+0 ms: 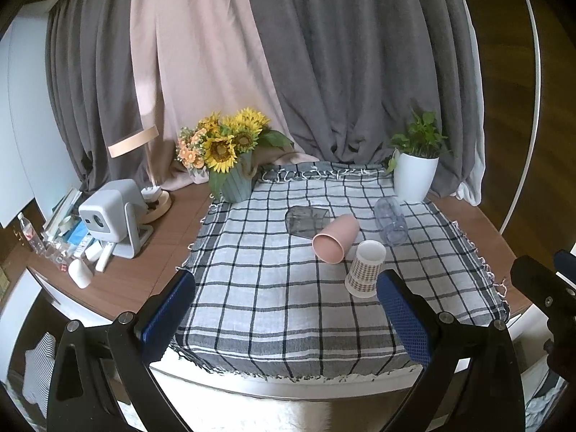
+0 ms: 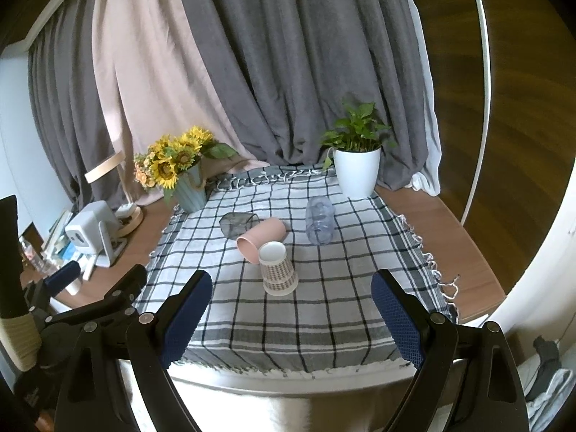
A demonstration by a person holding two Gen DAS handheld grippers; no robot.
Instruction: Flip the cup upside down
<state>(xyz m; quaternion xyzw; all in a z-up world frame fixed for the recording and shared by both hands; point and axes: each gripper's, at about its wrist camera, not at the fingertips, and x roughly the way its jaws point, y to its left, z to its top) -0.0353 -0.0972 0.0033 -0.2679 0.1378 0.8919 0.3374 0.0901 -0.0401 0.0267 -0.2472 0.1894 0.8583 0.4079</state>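
Note:
Several cups sit on a checked cloth (image 1: 273,298) (image 2: 324,309). A patterned paper cup (image 1: 364,269) (image 2: 278,269) stands upside down, wide rim on the cloth. A pink cup (image 1: 334,239) (image 2: 260,238) lies on its side, mouth toward me, touching the paper cup. A dark clear cup (image 1: 305,221) (image 2: 238,222) and a clear plastic cup (image 1: 390,220) (image 2: 319,224) also lie on their sides. My left gripper (image 1: 286,318) and right gripper (image 2: 291,318) are open and empty, held above the table's near edge, short of the cups.
A sunflower vase (image 1: 235,180) (image 2: 190,190) and a white potted plant (image 1: 415,176) (image 2: 356,172) stand at the cloth's back corners. A small grey projector (image 1: 109,216) (image 2: 91,230), a lamp base and clutter sit on the wooden table at left. Curtains hang behind.

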